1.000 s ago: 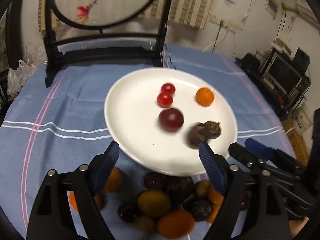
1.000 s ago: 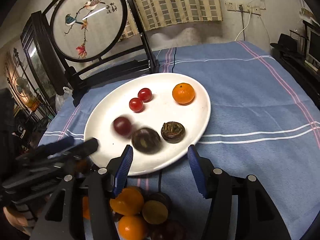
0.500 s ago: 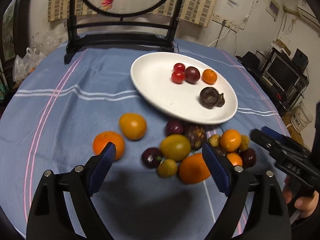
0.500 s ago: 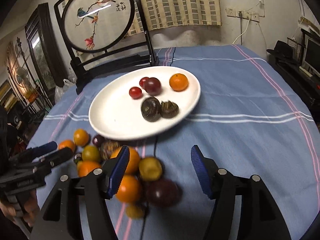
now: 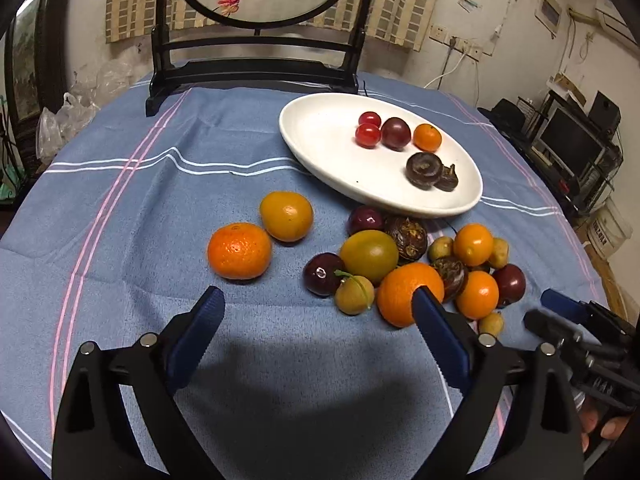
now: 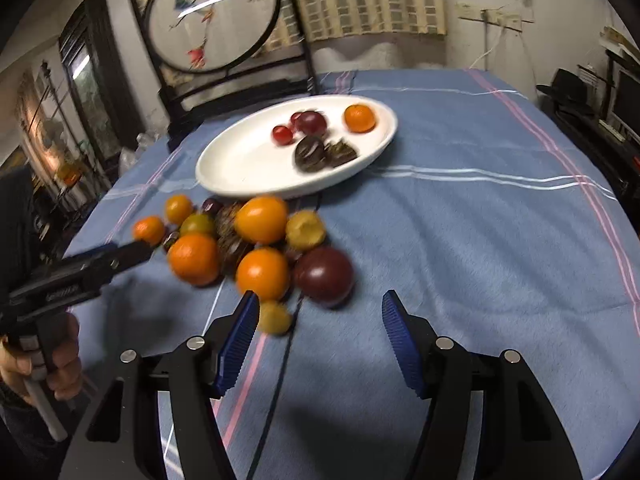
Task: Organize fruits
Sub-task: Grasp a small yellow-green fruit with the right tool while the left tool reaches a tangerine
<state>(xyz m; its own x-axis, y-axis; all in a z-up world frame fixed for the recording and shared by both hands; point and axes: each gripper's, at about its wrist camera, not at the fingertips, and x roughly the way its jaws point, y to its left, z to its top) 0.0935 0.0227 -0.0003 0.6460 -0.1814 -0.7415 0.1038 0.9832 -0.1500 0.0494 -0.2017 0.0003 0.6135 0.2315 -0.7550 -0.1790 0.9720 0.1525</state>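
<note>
place: home living room | cues: embroidered round screen (image 6: 212, 20), blue tablecloth (image 5: 160, 184), monitor (image 5: 568, 144), wall sockets (image 5: 440, 33)

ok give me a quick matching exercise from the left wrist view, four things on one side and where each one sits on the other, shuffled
Things:
1. two red cherry tomatoes
2. big mandarin
3. small orange
4. round screen stand

Places:
A. on the cloth, left of the fruit pile, beside a yellow-orange fruit
B. far edge of the table, behind the white plate
C. on the plate, left of the dark plum
D. on the plate, right of the dark plum

Pairs: 1-C, 2-A, 3-D, 4-B
</note>
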